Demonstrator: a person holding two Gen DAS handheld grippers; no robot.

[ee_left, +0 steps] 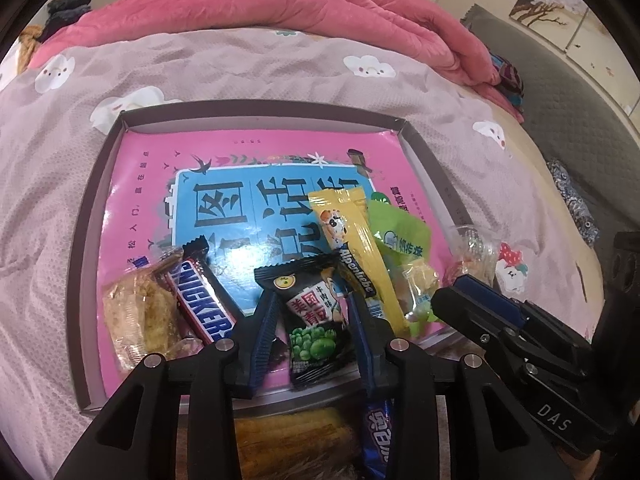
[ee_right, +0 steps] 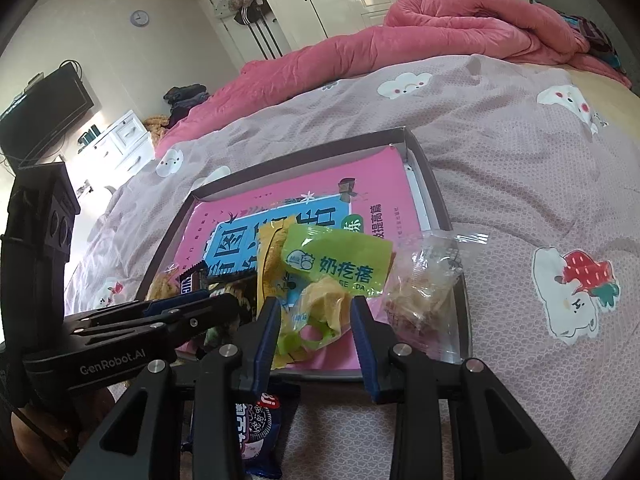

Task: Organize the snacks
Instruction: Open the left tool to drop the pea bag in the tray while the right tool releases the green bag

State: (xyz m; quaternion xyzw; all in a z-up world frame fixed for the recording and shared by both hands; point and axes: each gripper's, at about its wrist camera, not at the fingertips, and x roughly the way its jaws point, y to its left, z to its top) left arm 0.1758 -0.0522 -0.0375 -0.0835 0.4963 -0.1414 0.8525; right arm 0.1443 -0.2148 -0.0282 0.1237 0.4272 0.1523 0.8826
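A shallow box with a pink book inside lies on the bed; it also shows in the right wrist view. In it lie a Snickers bar, a clear-wrapped pastry, a yellow Alpenliebe stick, a green candy bag and a black green-pea packet. My left gripper is open, its fingers on either side of the pea packet. My right gripper is open around the green bag's lower end. A clear snack bag rests on the box's right rim.
A blue Oreo packet and a yellow-wrapped snack lie on the bed in front of the box. A pink quilt is heaped along the far side. A grey headboard stands at the right.
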